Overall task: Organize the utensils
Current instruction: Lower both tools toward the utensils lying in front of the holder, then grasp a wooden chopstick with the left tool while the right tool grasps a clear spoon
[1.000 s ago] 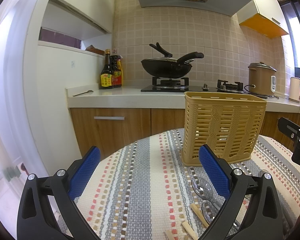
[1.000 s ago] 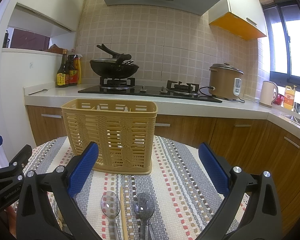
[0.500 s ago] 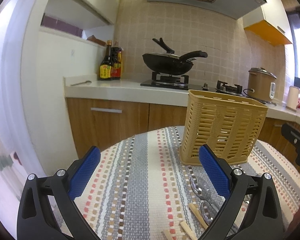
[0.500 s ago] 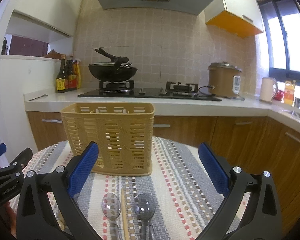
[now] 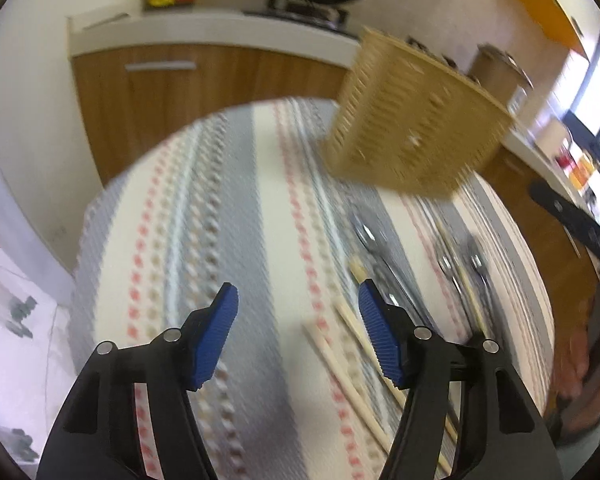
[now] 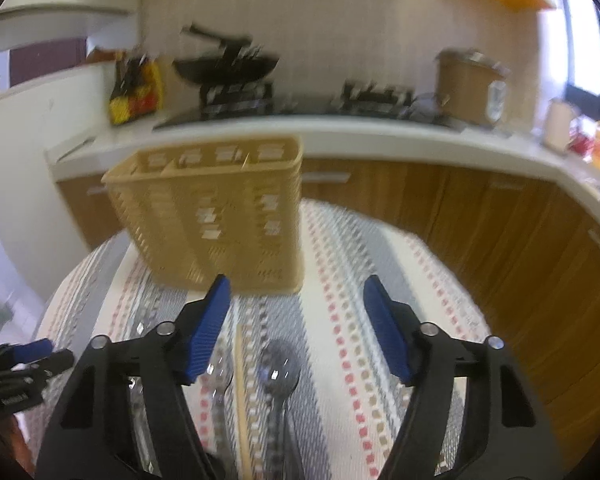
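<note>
A tan slotted utensil basket (image 5: 412, 128) (image 6: 216, 216) stands upright at the far side of a round table with a striped cloth (image 5: 228, 208). Metal spoons (image 5: 366, 236) (image 6: 280, 372) and wooden chopsticks (image 5: 340, 364) (image 6: 242, 380) lie flat on the cloth in front of it. My left gripper (image 5: 297, 296) hovers over bare cloth left of the chopsticks, jaws closing with nothing between them. My right gripper (image 6: 297, 286) hangs above a spoon and a chopstick, jaws closing, nothing gripped. Each gripper shows at the edge of the other's view.
Behind the table runs a white kitchen counter (image 6: 380, 140) over wooden cabinets (image 6: 500, 220). On it are a black wok (image 6: 228, 64) on the stove, sauce bottles (image 6: 136, 92), a rice cooker (image 6: 472, 84) and a kettle (image 6: 558, 128). The table's round edge drops off at left (image 5: 88, 208).
Both grippers have tipped downward toward the table, so the spoons and chopsticks now show fully. Both pairs of jaws stand narrower than before. The current views are motion-blurred.
</note>
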`<state>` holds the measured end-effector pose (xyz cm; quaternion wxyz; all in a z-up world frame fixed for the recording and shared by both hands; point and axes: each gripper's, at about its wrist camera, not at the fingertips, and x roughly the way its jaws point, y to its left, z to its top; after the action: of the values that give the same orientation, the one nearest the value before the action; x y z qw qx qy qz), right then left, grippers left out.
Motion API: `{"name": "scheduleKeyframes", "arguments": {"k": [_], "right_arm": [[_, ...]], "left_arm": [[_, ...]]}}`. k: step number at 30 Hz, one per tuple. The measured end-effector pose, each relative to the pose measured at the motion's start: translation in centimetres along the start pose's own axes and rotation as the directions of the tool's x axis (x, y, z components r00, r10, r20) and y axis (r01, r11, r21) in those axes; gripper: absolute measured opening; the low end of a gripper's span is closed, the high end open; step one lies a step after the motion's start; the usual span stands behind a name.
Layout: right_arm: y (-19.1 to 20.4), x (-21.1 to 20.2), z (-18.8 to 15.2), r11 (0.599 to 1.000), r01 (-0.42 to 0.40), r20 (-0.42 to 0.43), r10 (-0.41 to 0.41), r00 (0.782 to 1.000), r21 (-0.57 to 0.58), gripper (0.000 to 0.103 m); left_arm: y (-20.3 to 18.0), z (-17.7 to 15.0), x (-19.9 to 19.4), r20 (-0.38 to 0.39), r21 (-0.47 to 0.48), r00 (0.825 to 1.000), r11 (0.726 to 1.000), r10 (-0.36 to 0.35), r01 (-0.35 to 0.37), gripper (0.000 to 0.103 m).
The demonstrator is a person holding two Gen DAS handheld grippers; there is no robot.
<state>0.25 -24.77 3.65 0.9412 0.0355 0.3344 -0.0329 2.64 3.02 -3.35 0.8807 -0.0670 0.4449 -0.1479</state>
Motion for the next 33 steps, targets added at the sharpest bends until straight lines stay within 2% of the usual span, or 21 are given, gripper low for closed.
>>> {"name": "scheduleKeyframes", "arguments": {"k": [2,4,7,8,9,11,12,13,15,19,23,26,31,33], "right_arm": [[-0.7,1.2,0.0,0.998,-0.060,-0.118,0.060,0.991,0.001,0.060],[-1.2,2.7,-0.4,0.996,-0.094,-0.225,0.093,0.970,0.006,0.059],[-1.6,4.6,-1.2,0.993,-0.120,-0.345,0.120,0.931,0.019,0.053],[-1.7,5.1,-1.5,0.991,-0.130,-0.370,0.132,0.920,0.029,0.052],[-1.7,5.6,-1.7,0.990,-0.136,-0.393,0.140,0.909,0.037,0.051],[-1.4,6.1,-1.9,0.992,-0.123,-0.413,0.123,0.902,0.029,0.050],[-1.2,6.3,-2.1,0.994,-0.111,-0.423,0.107,0.900,0.017,0.047],[-1.0,6.4,-2.3,0.994,-0.106,-0.428,0.101,0.898,0.012,0.043],[-1.0,6.5,-2.3,0.993,-0.116,-0.440,0.113,0.891,0.020,0.041],[-1.2,6.0,-2.4,0.982,-0.177,-0.454,0.185,0.872,0.060,0.040],[1.3,6.1,-1.8,0.964,-0.258,-0.465,0.259,0.847,0.067,0.040],[3.4,6.7,-1.6,0.970,-0.241,-0.473,0.216,0.854,0.007,0.041],[5.3,8.1,-1.6,0.972,-0.231,-0.506,0.184,0.843,-0.031,0.041],[5.8,9.0,-1.9,0.974,-0.224,-0.534,0.169,0.829,-0.040,0.041]], "left_arm": [[-0.6,-0.8,0.4,-0.044,0.003,0.999,1.000,-0.011,0.011,0.056],[-1.1,-1.4,1.0,-0.082,0.005,0.997,1.000,-0.010,0.011,0.052],[-1.8,-2.2,2.1,-0.116,0.028,0.993,0.999,0.035,-0.032,0.045],[-2.2,-2.4,2.0,-0.101,0.048,0.993,0.997,0.059,-0.055,0.045],[-2.4,-2.3,2.1,-0.104,0.062,0.992,0.996,0.076,-0.070,0.045],[-3.0,-2.5,2.4,-0.094,0.094,0.988,0.989,0.120,-0.111,0.044],[-3.3,-2.5,2.4,-0.086,0.109,0.987,0.986,0.138,-0.129,0.038],[-3.5,-2.4,2.3,-0.081,0.125,0.986,0.983,0.148,-0.137,0.026],[-3.9,-2.5,2.4,-0.061,0.166,0.976,0.966,0.211,-0.198,0.017],[-4.3,-2.4,2.5,-0.043,0.219,0.973,0.952,0.227,-0.213,0.012],[-3.8,-1.8,2.5,-0.066,0.237,0.980,0.957,0.186,-0.166,0.009],[-2.7,-1.2,2.4,-0.100,0.217,0.988,0.972,0.115,-0.092,0.007],[-0.5,-0.4,2.5,-0.169,0.115,0.985,0.992,-0.023,0.043,0.005],[0.1,-0.2,2.5,-0.185,0.091,0.981,0.993,-0.053,0.071,0.005]]}}
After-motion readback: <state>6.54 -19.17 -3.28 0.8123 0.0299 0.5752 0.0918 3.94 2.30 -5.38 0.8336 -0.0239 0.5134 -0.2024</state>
